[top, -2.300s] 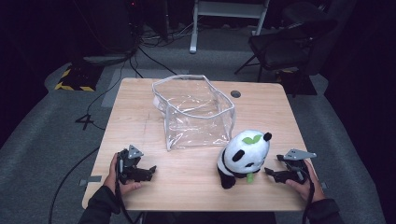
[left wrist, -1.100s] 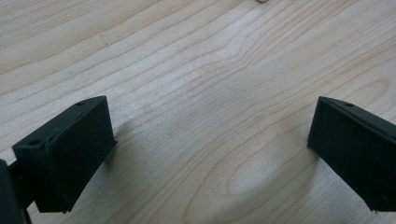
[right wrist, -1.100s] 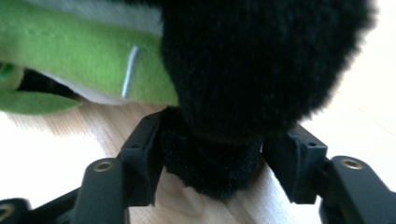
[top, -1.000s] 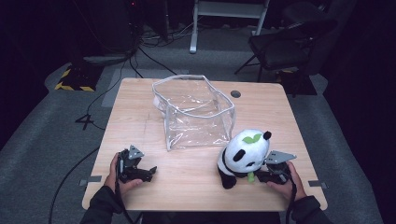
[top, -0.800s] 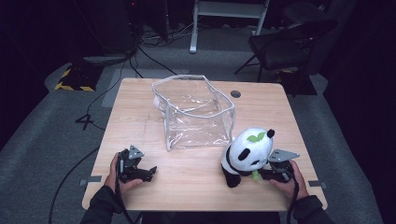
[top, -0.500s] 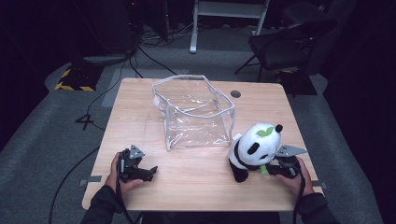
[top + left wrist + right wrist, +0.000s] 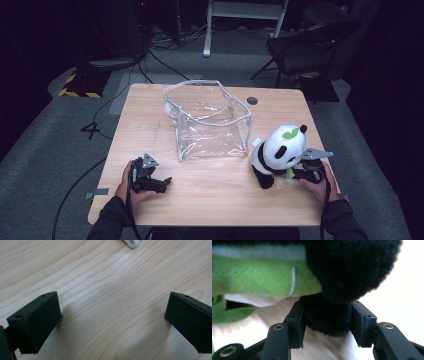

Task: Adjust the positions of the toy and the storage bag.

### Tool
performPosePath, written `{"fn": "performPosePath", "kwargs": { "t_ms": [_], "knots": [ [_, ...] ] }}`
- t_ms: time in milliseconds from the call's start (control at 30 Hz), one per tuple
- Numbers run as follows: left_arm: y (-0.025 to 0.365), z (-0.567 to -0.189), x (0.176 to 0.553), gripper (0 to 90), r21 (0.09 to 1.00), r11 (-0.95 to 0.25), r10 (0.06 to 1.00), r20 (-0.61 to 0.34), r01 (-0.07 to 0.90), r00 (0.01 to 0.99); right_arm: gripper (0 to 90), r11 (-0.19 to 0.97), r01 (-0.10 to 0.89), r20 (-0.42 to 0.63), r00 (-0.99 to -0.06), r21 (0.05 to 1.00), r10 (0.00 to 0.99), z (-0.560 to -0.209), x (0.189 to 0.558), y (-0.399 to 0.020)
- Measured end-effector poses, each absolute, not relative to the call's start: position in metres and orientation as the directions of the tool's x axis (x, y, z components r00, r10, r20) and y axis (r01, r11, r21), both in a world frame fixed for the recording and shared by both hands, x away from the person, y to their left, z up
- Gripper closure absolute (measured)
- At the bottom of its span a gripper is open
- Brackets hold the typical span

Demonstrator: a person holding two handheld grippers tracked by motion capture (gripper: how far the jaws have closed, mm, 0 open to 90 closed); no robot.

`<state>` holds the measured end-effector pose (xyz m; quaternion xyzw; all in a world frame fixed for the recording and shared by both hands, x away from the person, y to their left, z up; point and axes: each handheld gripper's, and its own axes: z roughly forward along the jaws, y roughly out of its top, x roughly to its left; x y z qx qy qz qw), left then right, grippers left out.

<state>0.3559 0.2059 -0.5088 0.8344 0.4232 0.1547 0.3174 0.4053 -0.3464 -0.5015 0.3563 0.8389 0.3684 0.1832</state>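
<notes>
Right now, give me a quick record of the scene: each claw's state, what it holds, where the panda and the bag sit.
left claw: open, empty, low over the bare table at its near left
right claw: shut on a black limb of the panda
panda: upright at the near right of the table, green leaf on its head, just right of the bag
bag: clear plastic, open at the top, standing mid-table, nothing seen inside
panda in bag: no, not yet
chair: on the floor beyond the far right corner
</notes>
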Motion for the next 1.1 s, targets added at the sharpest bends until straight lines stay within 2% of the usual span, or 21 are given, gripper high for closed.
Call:
{"fn": "performPosePath", "kwargs": {
  "t_ms": [100,200,333,433,567,800,900,933,967,1000,1100],
  "knots": [
    [0.195,-0.509,0.363,0.5,0.658,-0.449,0.795,-0.014,0.604,0.606,46.9,0.469,0.472,-0.044,-0.668,0.746,0.742,-0.501,0.412,-0.351],
    [0.188,-0.509,0.368,0.6,0.661,-0.448,0.793,-0.018,0.603,0.609,36.4,0.475,0.476,-0.069,-0.65,0.74,0.757,-0.5,0.413,-0.351],
    [0.172,-0.507,0.381,1.3,0.647,-0.462,0.786,-0.017,0.607,0.617,28.2,0.418,0.491,-0.029,-0.622,0.765,0.783,-0.494,0.406,-0.357],
    [0.166,-0.507,0.384,1.3,0.652,-0.471,0.775,-0.017,0.595,0.632,27.6,0.378,0.49,-0.005,-0.606,0.786,0.796,-0.489,0.398,-0.362],
    [0.159,-0.508,0.388,1.5,0.66,-0.477,0.767,-0.009,0.58,0.642,28.6,0.394,0.464,-0.046,-0.6,0.794,0.799,-0.484,0.38,-0.366],
    [0.149,-0.508,0.397,2.2,0.666,-0.47,0.77,-0.011,0.579,0.638,32.6,0.417,0.455,-0.012,-0.664,0.787,0.748,-0.481,0.353,-0.356],
    [0.144,-0.507,0.4,17.1,0.684,-0.453,0.772,-0.02,0.572,0.636,34.2,0.428,0.447,0.005,-0.696,0.786,0.718,-0.479,0.339,-0.346],
    [0.143,-0.506,0.401,17.1,0.691,-0.455,0.77,-0.012,0.562,0.639,34.2,0.428,0.447,0.005,-0.696,0.786,0.718,-0.479,0.339,-0.346],
    [0.142,-0.506,0.402,25.2,0.697,-0.454,0.768,-0.01,0.555,0.641,35.5,0.43,0.448,0.016,-0.707,0.784,0.707,-0.48,0.334,-0.341],
    [0.14,-0.506,0.401,25.2,0.7,-0.453,0.77,-0.005,0.552,0.638,35.5,0.43,0.448,0.016,-0.707,0.784,0.707,-0.48,0.334,-0.341],
    [0.138,-0.504,0.401,40.1,0.71,-0.458,0.789,0.047,0.535,0.613,36.3,0.463,0.433,0.002,-0.732,0.774,0.682,-0.484,0.327,-0.331]
  ]
}}
